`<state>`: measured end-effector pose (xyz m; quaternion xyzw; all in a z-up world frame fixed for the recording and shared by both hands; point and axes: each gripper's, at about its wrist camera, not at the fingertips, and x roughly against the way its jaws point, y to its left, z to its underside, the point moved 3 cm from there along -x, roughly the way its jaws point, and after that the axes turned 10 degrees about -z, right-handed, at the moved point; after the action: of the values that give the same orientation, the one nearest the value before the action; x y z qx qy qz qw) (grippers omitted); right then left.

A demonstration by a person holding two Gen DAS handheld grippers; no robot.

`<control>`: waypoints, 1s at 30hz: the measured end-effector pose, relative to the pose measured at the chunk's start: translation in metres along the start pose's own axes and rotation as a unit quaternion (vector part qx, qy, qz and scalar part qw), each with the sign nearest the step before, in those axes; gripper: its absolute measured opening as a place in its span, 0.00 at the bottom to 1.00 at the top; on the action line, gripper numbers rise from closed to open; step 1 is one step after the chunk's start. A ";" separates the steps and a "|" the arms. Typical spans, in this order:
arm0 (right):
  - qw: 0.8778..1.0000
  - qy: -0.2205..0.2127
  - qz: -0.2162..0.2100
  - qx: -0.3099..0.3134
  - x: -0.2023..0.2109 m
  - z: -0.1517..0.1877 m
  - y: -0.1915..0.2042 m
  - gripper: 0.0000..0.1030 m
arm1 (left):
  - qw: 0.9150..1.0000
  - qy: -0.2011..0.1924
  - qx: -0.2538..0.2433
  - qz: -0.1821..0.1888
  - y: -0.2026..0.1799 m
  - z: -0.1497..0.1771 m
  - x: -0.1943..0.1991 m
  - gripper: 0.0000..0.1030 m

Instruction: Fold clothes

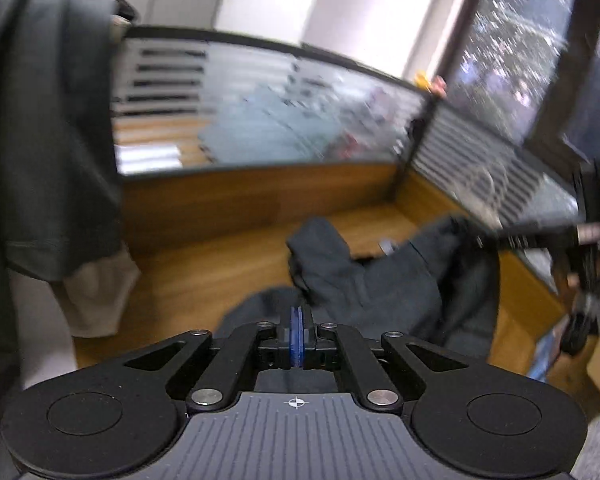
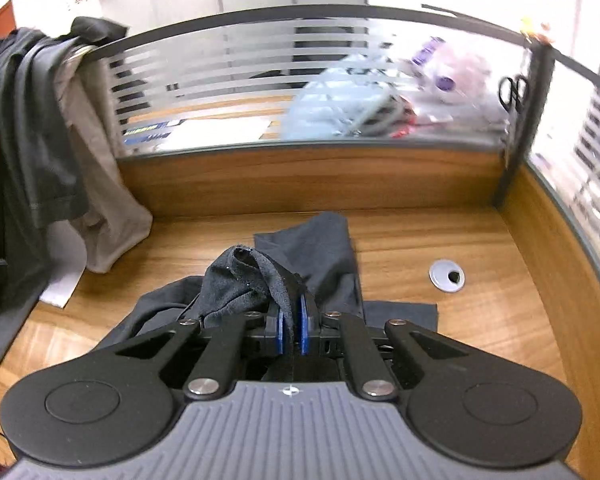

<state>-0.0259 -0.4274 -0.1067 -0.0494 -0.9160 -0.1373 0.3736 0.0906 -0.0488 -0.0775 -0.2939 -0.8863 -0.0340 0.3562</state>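
Garment (image 2: 323, 256) dark, crumpled on wooden worktop (image 2: 479, 320); right gripper (image 2: 293, 320) fingers pinching its bunched edge; left gripper (image 1: 298, 330) fingers pressed together, cloth just beyond them

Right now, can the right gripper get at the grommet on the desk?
Probably not as things stand: the right gripper is shut on the dark garment. The path to the grommet looks free across bare desk, but it must let go first.

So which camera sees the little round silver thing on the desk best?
The right wrist view: the silver cable grommet sits clear and sharp on the desk. The left wrist view shows only a blurred glimpse behind the dark cloth.
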 end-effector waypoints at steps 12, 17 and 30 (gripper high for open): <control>0.999 0.036 0.001 -0.020 -0.029 0.020 -0.021 0.10 | 0.988 0.049 -0.147 0.026 -0.072 0.040 -0.054 0.41; 0.997 0.055 -0.012 -0.046 -0.048 0.030 -0.041 0.15 | 0.976 0.074 -0.202 0.030 -0.097 0.055 -0.084 0.43; 0.986 0.150 -0.063 -0.025 -0.016 0.079 -0.027 0.40 | 0.963 0.092 -0.250 0.034 -0.108 0.071 -0.116 0.43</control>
<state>-0.0725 -0.4296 -0.1782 0.0205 -0.8474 -0.1891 0.4957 0.0556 -0.1763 -0.1898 -0.3991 -0.8027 -0.2689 0.3522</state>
